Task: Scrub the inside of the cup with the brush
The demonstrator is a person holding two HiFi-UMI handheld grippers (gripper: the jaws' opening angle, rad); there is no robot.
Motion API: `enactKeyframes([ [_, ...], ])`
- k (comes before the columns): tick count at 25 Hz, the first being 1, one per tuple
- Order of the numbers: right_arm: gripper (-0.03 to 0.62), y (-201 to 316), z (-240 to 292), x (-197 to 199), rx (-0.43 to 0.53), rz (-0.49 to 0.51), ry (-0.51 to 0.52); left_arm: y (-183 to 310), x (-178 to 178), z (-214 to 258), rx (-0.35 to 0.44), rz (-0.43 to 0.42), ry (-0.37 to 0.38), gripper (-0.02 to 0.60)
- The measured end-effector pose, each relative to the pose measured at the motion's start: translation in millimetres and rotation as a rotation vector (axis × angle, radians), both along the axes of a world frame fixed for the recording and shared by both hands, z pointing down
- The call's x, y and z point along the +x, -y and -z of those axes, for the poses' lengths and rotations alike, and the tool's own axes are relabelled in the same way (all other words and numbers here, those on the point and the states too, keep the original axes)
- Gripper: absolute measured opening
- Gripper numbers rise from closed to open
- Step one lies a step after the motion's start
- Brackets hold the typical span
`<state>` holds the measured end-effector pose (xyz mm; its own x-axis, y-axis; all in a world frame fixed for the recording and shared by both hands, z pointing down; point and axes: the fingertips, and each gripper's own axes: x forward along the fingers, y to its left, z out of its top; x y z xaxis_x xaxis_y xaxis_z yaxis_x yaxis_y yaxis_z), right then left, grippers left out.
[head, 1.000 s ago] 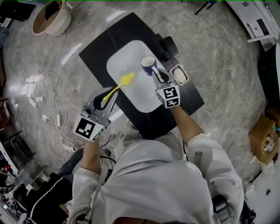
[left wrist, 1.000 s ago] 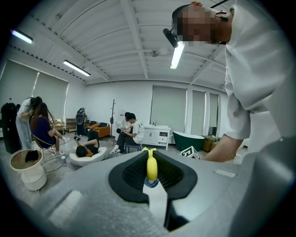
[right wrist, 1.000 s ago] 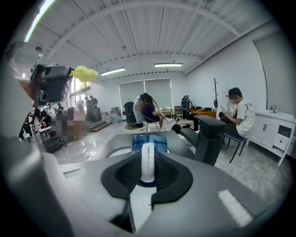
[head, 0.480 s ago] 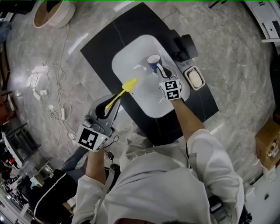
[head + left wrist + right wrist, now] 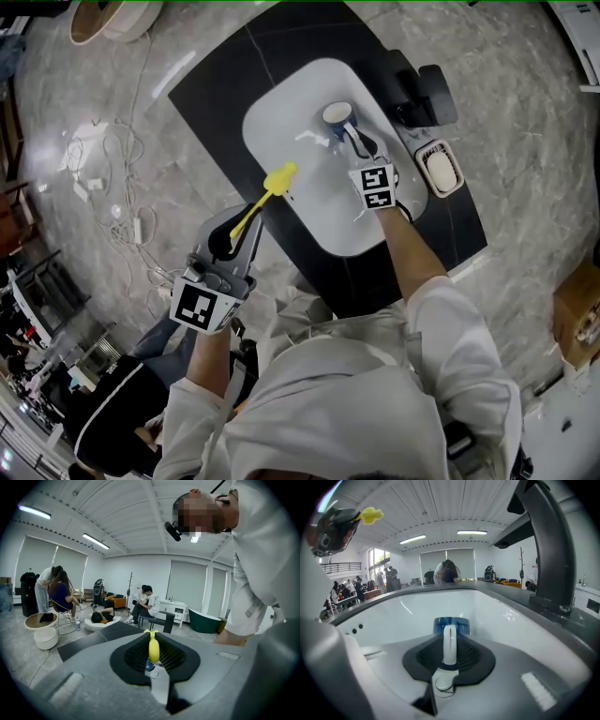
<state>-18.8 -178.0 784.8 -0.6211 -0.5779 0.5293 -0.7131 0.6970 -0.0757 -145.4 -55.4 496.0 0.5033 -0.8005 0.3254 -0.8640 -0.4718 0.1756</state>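
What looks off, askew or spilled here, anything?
Nothing spilled or damaged. The right hand-held gripper holds the cup by its handle in the sink; the left hand-held gripper holds the brush. Only loose cables sprawl on the floor.

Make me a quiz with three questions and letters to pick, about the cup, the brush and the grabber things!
1. Where is the cup?
A. on the floor
B. down in the white sink
C. on a shelf

2. What colour is the brush?
A. yellow
B. red
C. purple

3. What is the right gripper doing?
A. open and empty
B. shut on the brush
C. shut on the cup's handle

Answers:
1. B, because the head view shows the cup inside the white basin.
2. A, because its head and stick are bright yellow.
3. C, because the right gripper view shows the white handle pinched between its jaws.
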Motion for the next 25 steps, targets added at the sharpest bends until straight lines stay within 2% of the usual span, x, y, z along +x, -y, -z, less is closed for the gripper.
enactKeyframes([
  [8,0.054,-5.2,-4.1,3.8,0.054,-0.044,0.036,4.0,5.3,-16.8,-0.028,-0.029,0.001,0.034],
  [25,0.061,-53.9,-44.5,26.8,-0.158,-0.089,-0.115,2.3,13.0,-6.2,-0.017,-0.048,-0.022,0.035],
])
